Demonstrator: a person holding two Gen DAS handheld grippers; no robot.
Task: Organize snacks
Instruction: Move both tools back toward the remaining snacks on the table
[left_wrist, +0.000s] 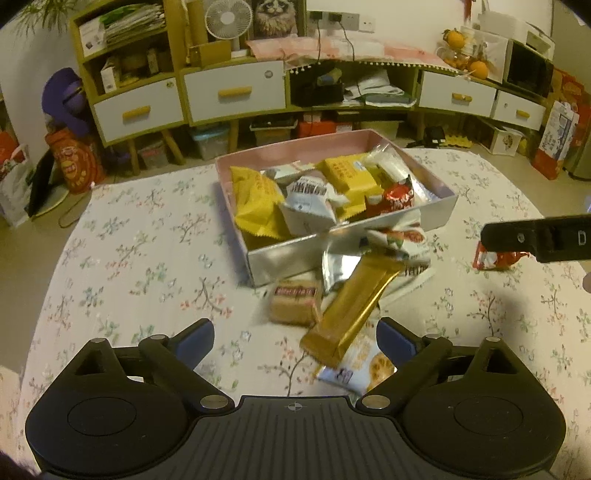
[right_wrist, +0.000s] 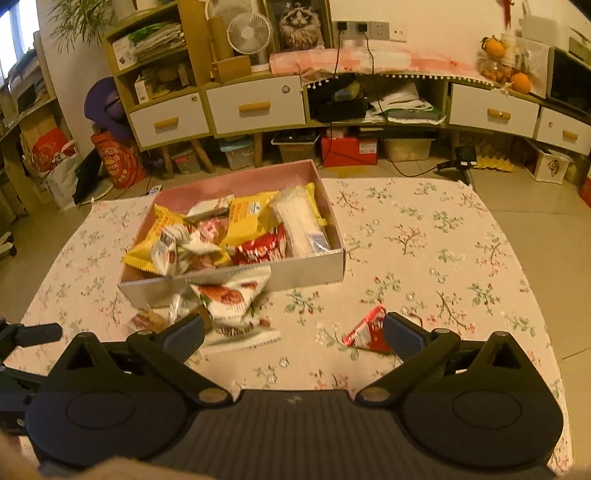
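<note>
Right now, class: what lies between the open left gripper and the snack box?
In the left wrist view, loose snacks lie between the left gripper and the box: a gold bar, a brown biscuit pack and white packets.

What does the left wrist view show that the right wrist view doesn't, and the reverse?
Only the left wrist view shows the gold bar, lying across other packets, and the packet under its near end. Only the right wrist view shows the open floor right of the table. Both show the box of snacks, the red packet on the tablecloth, and open grippers: left, right.

Both wrist views overlook the shared snack box (left_wrist: 332, 236) (right_wrist: 236, 277).
</note>
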